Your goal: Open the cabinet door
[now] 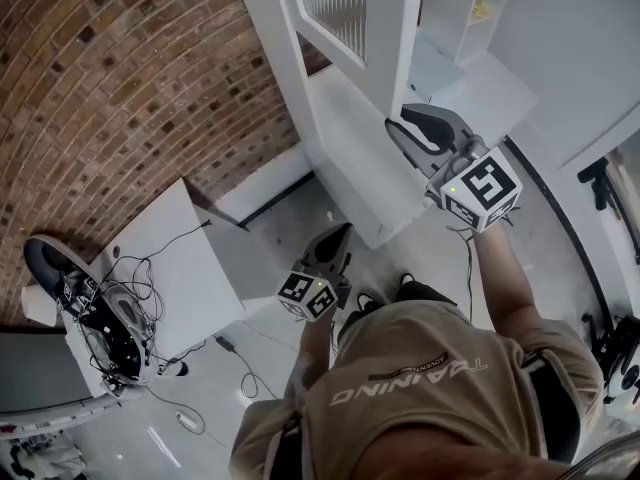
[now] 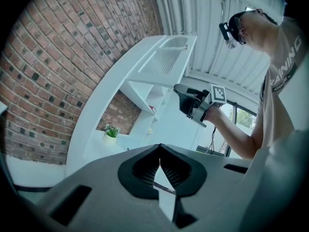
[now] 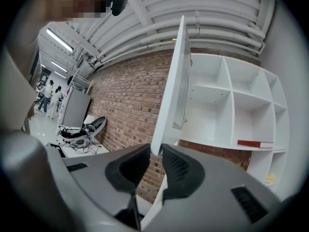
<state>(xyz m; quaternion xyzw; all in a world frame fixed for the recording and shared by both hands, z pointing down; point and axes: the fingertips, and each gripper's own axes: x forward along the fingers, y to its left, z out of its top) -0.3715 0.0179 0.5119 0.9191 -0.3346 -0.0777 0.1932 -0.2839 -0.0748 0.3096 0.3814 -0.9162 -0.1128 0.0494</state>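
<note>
The cabinet door (image 3: 170,93), a stiff, light-looking white panel swung well out from its shelves (image 3: 231,111), stood edge-on with its free edge (the sensible place to hold) seemingly pinched between the right gripper's (image 3: 155,151) jaws, while the left gripper (image 2: 159,154) hung closed and empty.

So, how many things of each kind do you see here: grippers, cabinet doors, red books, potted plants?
grippers: 2 (left gripper, right gripper)
cabinet door: 1
red book: 1
potted plant: 1
total: 5
</note>
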